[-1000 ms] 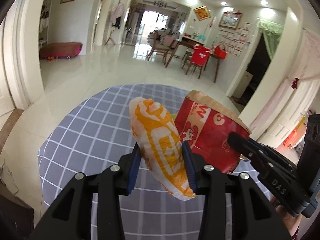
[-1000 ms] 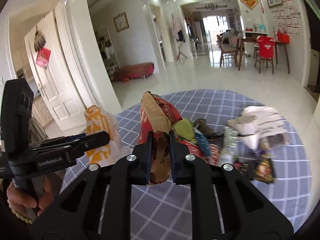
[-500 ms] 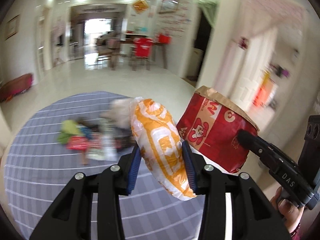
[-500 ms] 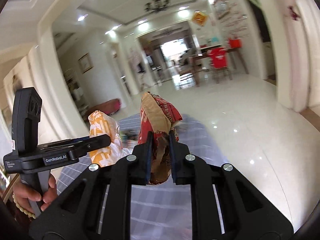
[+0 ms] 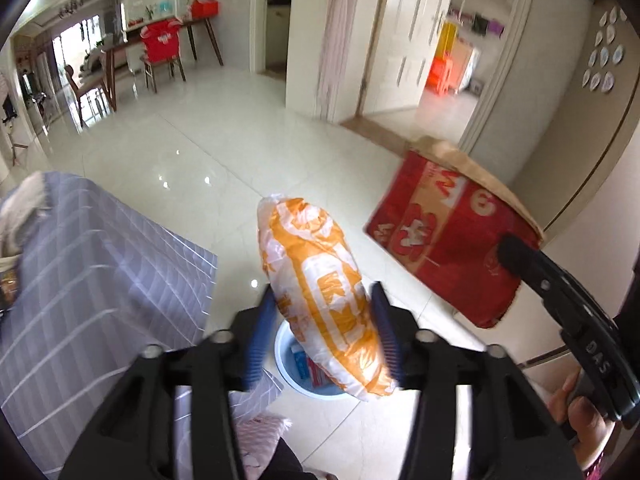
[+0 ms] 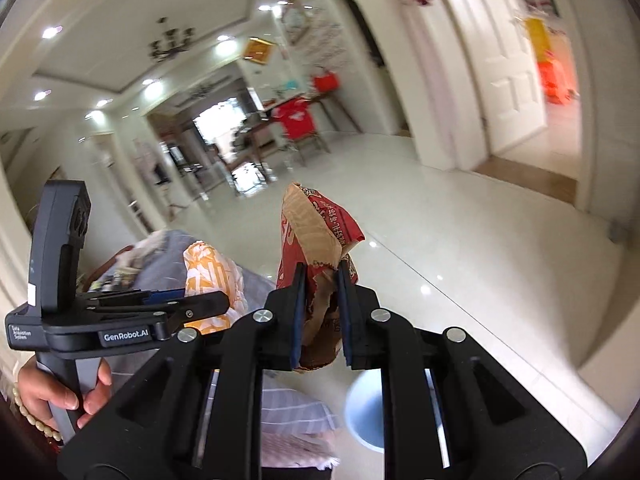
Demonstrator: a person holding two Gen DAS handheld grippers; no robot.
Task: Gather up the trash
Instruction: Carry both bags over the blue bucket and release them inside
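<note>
Here the left gripper (image 5: pixel 322 332) is clamped on an orange-and-white plastic bag (image 5: pixel 320 292), its blue-padded fingers (image 5: pixel 262 334) pressing the bag's lower half from both sides. The bag is puffy and crinkled, printed with bold orange blocks on translucent white, and it stands up beyond the fingertips, leaning slightly away from the camera. Directly below this gripper, partly hidden behind the bag, sits a pale blue bin (image 5: pixel 286 360) on the glossy tiled floor (image 5: pixel 200 152), with a few bits of packaging visible inside. To the gripper's left lies a grey checked cloth (image 5: pixel 100 272).

The right gripper (image 6: pixel 322 312) is closed on a red paper bag (image 6: pixel 316 232), pinching its crumpled brown lower part between the pads. The bag is red with white print and a brown paper interior, its top folded and creased; in the left wrist view its flat red face (image 5: pixel 452 240) hangs ahead and to the right of the left gripper. Just below the right gripper's fingers a curved edge of the blue bin (image 6: pixel 360 412) shows.
</note>
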